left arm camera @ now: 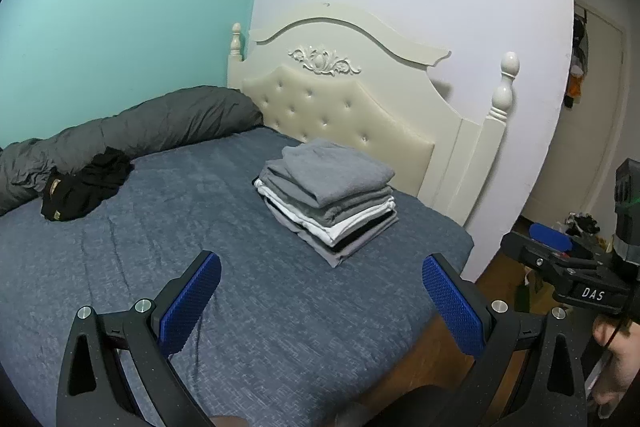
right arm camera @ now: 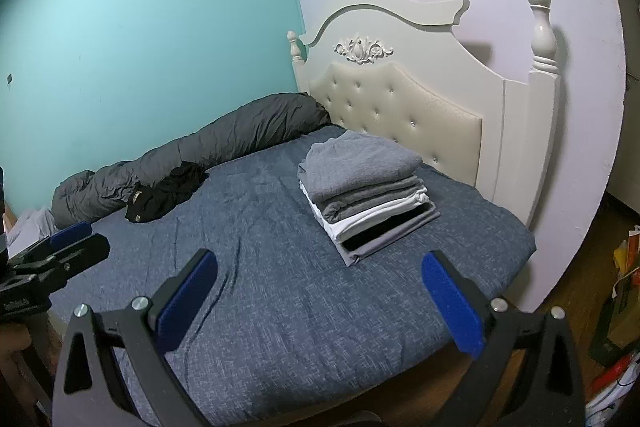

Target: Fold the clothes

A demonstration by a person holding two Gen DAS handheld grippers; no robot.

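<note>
Black crumpled garment [left arm camera: 86,189] lies at mid-left of the frame against the grey rolled duvet [left arm camera: 132,135], far across the bed from both released, empty tongs; the left gripper [left arm camera: 320,291] looks nearer than the right gripper [right arm camera: 318,291].

A stack of folded clothes [left arm camera: 326,195] sits on the bed [left arm camera: 224,267] near the headboard [left arm camera: 344,99] and the bed's right edge. A crumpled garment [left arm camera: 86,187] lies well apart by the far left edge, touching a rolled duvet [left arm camera: 132,135] along the wall.
</note>
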